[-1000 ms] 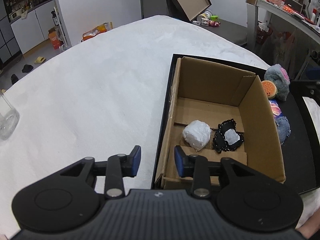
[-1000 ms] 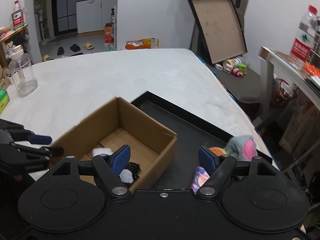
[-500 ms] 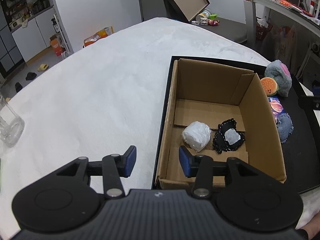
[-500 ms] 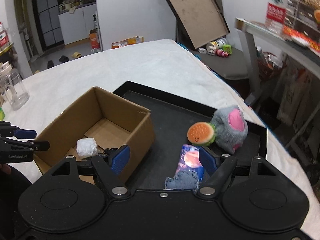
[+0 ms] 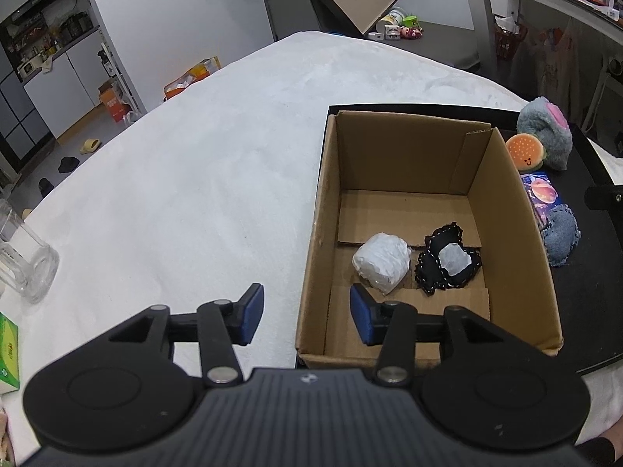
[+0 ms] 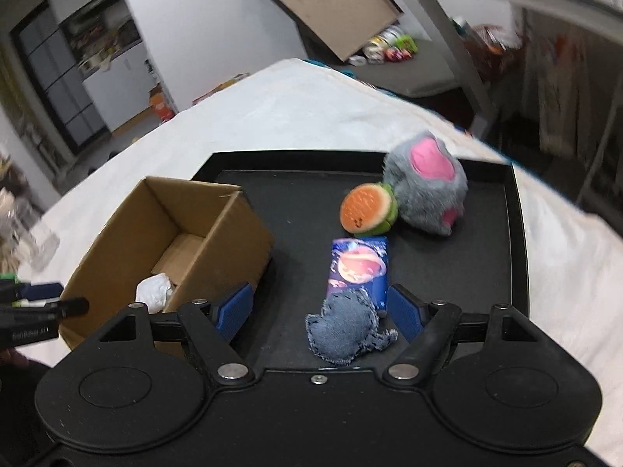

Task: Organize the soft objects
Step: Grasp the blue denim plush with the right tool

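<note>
Table (image 5: 175, 179), white fuzzy cover, carries a black tray (image 6: 514, 233); cardboard box (image 5: 510, 233) sits on the tray's left part, open top.

Progress, my read: two of six soft items are in. White wrapped bundle (image 5: 382, 262) and black lace-edged pouch (image 5: 447, 260) lie side by side on the box floor, touching or nearly so. Four left on the tray, right of the box: grey-pink plush (image 6: 426, 183), burger plush (image 6: 368, 210) touching it, planet-print packet (image 6: 360, 268) just below, denim pouch (image 6: 344, 329) overlapping the packet's near end.

Right gripper (image 6: 321, 309): jaws spread wide, empty, straddling the denim pouch with clearance on both sides. Likely next pick. Frame is motion-blurred, so can't tell if the pads are down at pouch level.

Left gripper (image 5: 305, 313): jaws spread, empty, hovering over the box's near-left wall, one finger outside, one above the interior.

Obstructions: box's right wall stands between tray items and the drop zone, so a lift over it is needed. Packet under the denim could drag along.

Off-task: glass jar (image 5: 23, 257) and green carton (image 5: 7, 350) far left, well apart.
</note>
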The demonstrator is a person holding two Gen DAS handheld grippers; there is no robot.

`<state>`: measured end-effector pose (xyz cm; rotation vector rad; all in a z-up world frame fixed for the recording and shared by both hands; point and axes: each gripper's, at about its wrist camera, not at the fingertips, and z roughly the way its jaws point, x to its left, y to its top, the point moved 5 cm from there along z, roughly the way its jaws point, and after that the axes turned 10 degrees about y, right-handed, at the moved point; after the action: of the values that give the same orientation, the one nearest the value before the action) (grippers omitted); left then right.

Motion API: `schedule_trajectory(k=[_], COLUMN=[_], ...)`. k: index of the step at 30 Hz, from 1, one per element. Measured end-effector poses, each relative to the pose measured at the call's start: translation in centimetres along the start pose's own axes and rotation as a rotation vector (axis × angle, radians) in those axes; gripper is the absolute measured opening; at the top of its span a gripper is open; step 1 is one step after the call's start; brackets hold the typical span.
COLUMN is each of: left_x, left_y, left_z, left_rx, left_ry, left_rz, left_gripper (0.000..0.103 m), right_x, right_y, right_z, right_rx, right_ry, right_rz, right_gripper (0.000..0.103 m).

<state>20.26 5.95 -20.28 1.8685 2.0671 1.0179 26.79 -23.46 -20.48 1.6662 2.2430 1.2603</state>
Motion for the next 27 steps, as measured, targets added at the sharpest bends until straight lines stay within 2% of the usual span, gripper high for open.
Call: schedule_trajectory(k=[6,17,20,21,24,27], left_x=[-0.8,-1.7,-2.0,-2.2,-2.3,-2.1], left_y=[0.2,0.4,0.5,0.5,0.5,0.5], left_z=[-0.1,-0.1,-0.1,-0.2,-0.3,-0.3], left_rx=[0.005,0.031,0.03,0.03,0.028,0.029], left_ry=[0.03,0.058,0.069,0.071,0.078,0.073], left_rz=[0.031,0.08,0.095,0.101,0.111,0.102], left_gripper=[0.047,0.047,0.047,0.047,0.047,0.047], right_x=[-1.8,-2.7,-2.5,-2.6,-3.2,-3.4], right_y=[-0.3,-1.5,-2.1,-2.2,-2.7,-2.8], right_z=[0.8,3.4,4.3,4.6,5.2,4.9], right_rx=[0.012,0.074,0.101,0.108,0.14,0.137], right_ry=[0.003,0.001,0.0,-0.009,-0.015,-0.005], right_rz=[0.059,0.058,0.025,0.018,0.036,0.06], right_gripper=[0.075,0.074,0.069,0.064,0.035,0.031])
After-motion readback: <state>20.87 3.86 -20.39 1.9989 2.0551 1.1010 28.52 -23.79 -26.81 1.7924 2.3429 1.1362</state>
